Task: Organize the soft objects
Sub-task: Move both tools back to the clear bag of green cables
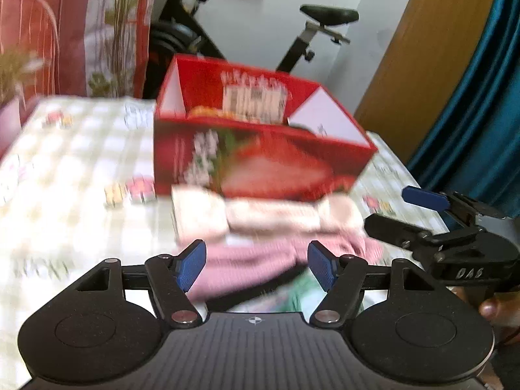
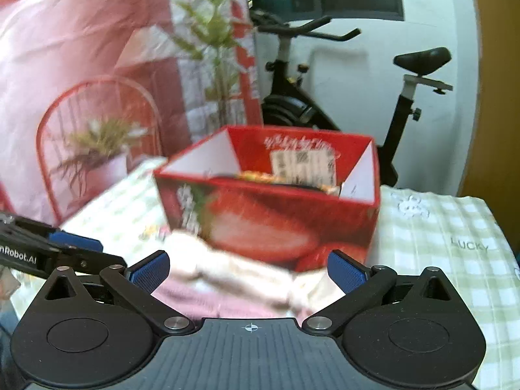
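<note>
A cream and pink soft cloth bundle (image 1: 260,224) lies on the checked tablecloth in front of a red strawberry-print box (image 1: 256,159). My left gripper (image 1: 256,265) is open, its blue pads on either side of the pink part of the bundle. My right gripper (image 2: 248,268) is open too, above the same bundle (image 2: 234,279), with the box (image 2: 269,221) just behind. The right gripper also shows at the right of the left wrist view (image 1: 448,227). The box holds some items that are blurred.
The table (image 1: 65,162) has a green checked cloth. A potted plant (image 2: 97,149) and a red wire chair back (image 2: 97,97) stand at the left. An exercise bike (image 2: 341,97) stands behind the table. A wooden door (image 1: 422,48) and teal curtain (image 1: 481,97) are at the right.
</note>
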Action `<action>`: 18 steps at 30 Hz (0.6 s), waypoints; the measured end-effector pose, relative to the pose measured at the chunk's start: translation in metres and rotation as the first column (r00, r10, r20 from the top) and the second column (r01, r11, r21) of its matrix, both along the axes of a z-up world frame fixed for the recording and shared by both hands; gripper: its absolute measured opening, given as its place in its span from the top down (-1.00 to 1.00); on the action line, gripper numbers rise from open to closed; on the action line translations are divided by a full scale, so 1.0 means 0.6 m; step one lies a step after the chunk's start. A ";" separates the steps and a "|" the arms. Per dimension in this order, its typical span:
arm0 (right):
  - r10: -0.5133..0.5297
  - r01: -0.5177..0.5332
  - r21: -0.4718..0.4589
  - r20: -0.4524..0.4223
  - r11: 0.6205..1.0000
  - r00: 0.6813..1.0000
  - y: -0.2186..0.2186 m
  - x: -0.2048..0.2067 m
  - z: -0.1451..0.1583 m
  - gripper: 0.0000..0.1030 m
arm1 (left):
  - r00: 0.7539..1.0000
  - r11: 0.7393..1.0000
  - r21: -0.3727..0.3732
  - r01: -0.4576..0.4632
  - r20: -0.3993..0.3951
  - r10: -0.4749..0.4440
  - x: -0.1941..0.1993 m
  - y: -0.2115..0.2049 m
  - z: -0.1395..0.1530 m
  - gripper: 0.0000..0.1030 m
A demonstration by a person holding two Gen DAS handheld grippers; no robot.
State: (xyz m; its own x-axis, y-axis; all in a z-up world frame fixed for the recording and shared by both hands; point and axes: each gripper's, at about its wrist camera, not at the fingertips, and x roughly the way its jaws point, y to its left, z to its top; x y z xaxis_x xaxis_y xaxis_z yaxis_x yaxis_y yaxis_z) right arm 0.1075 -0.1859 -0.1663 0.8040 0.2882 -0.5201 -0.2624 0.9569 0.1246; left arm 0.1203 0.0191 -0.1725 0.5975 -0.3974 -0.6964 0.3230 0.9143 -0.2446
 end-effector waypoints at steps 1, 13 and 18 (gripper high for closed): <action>0.019 -0.019 -0.021 -0.011 1.000 1.000 0.007 -0.008 -0.008 -0.99 | 1.000 1.000 -0.012 0.001 -0.015 -0.002 -0.006 0.000 -0.011 -0.36; 0.085 -0.091 -0.088 -0.068 0.992 0.994 0.041 -0.069 -0.097 -0.71 | 0.987 0.992 -0.112 -0.049 -0.155 0.031 -0.033 0.023 -0.107 -0.07; 0.098 -0.100 -0.093 -0.017 0.991 0.995 0.042 -0.085 -0.098 -0.57 | 0.981 0.988 -0.145 -0.057 -0.193 0.028 -0.035 0.025 -0.128 -0.01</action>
